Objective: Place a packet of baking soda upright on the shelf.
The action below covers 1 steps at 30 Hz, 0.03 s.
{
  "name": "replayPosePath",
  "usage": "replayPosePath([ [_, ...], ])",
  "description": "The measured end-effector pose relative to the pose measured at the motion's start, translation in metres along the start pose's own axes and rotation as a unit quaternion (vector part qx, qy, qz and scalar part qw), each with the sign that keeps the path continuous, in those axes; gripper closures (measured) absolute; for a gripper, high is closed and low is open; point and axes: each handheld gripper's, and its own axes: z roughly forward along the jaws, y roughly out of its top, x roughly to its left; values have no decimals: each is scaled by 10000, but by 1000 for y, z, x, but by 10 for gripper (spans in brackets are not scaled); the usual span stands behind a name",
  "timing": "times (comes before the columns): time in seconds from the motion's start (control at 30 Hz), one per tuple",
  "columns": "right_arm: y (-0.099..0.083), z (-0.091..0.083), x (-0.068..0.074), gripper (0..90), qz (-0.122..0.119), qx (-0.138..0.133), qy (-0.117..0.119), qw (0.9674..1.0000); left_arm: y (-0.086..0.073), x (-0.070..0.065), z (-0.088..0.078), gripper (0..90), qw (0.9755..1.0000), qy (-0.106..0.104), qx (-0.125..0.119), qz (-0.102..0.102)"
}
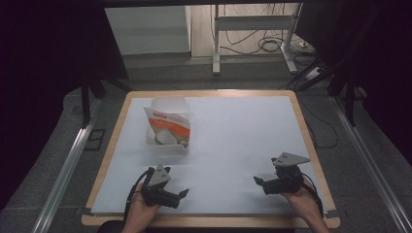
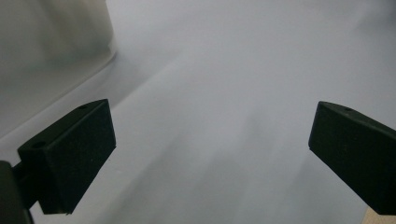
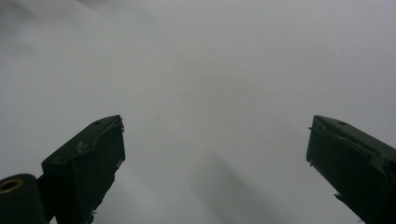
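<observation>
Sitting toward the far left of the white sheet (image 1: 233, 145) on the wooden table (image 1: 311, 141): a clear plastic tub (image 1: 169, 125), roughly square, with see-through walls and an open top. Standing inside it, a white packet (image 1: 167, 127) with an orange band and a red label near its upper edge, pale round shapes printed or showing low on its front. Packet upright and leaning slightly, its long axis running up out of the tub, top edge toward the far side of the table, printed face turned toward the person's side. Print too small to read.

Resting near the front edge of the sheet, left of centre and well short of the tub: left gripper (image 1: 183, 194), held in the left hand (image 1: 141, 206), jaws pointing to the right across the table. Jaws spread wide apart in the left gripper view (image 2: 212, 140), nothing between them but bare sheet; a blurred pale wall of the tub (image 2: 51, 51) at upper left there.

Resting near the front right of the sheet, well apart from the tub: right gripper (image 1: 258, 181), held in the right hand (image 1: 299, 196), jaws pointing left toward the middle. Jaws likewise wide apart in the right gripper view (image 3: 215, 144), holding nothing, plain white surface beyond.
</observation>
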Motion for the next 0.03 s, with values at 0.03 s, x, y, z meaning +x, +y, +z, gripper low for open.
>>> replayPosePath([
  [0.03, 0, 1, 0, 46, 48, -3, 23, 10000, 0, 0, 0, 6, 10000, -1, 4, 0],
])
